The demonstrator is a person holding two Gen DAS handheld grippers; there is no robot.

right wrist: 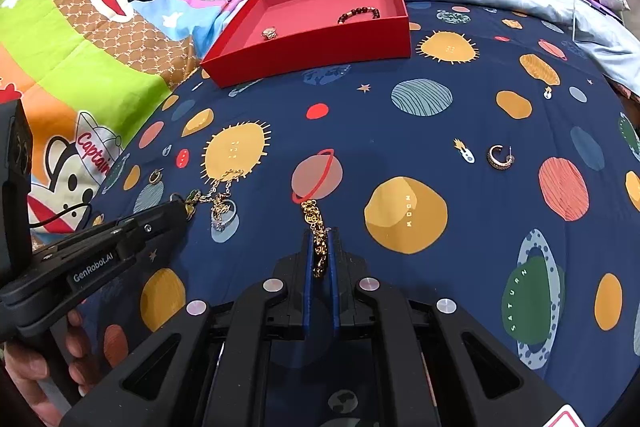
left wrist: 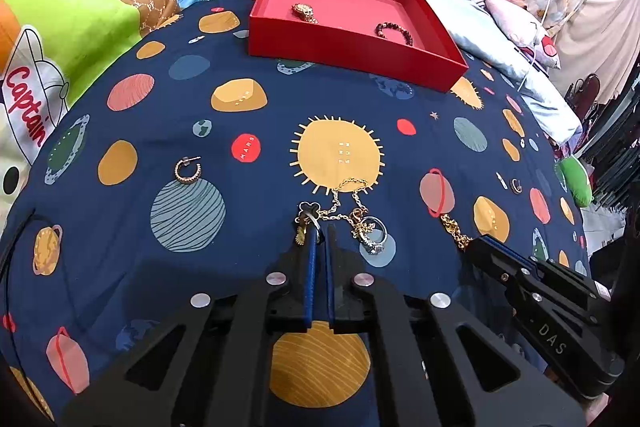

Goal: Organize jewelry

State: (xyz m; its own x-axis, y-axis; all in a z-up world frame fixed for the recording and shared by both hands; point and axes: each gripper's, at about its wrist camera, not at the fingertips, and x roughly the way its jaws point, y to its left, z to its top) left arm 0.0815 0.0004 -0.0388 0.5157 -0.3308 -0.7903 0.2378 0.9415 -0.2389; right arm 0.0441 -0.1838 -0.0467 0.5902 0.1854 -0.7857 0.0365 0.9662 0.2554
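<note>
Left gripper [left wrist: 320, 231] jaws nearly closed beside the necklace pendant [left wrist: 307, 211]; right gripper [right wrist: 321, 239] jaws pinch the gold bracelet [right wrist: 316, 227]; open bedsheet [right wrist: 400, 131] lies between them and the red tray's near wall [right wrist: 312, 59]

Both views bright and evenly lit, diffuse light, colours saturated, no blown highlights. Soft-edged shadow on the navy planet-print bedsheet [left wrist: 168, 99] just around the black left gripper [left wrist: 320, 231] body; same soft shadow around the black right gripper [right wrist: 321, 233] in the right wrist view. Small specular glints on the silver metal ring [left wrist: 376, 237] just right of the left gripper tips. Heavy fisheye barrel distortion: the shallow red cardboard box [left wrist: 348, 49] beyond the grippers has bowed edges, and the sheet bulges like a dome. Black vignette in the corners. Centre sharp; slight softness toward the rim.
</note>
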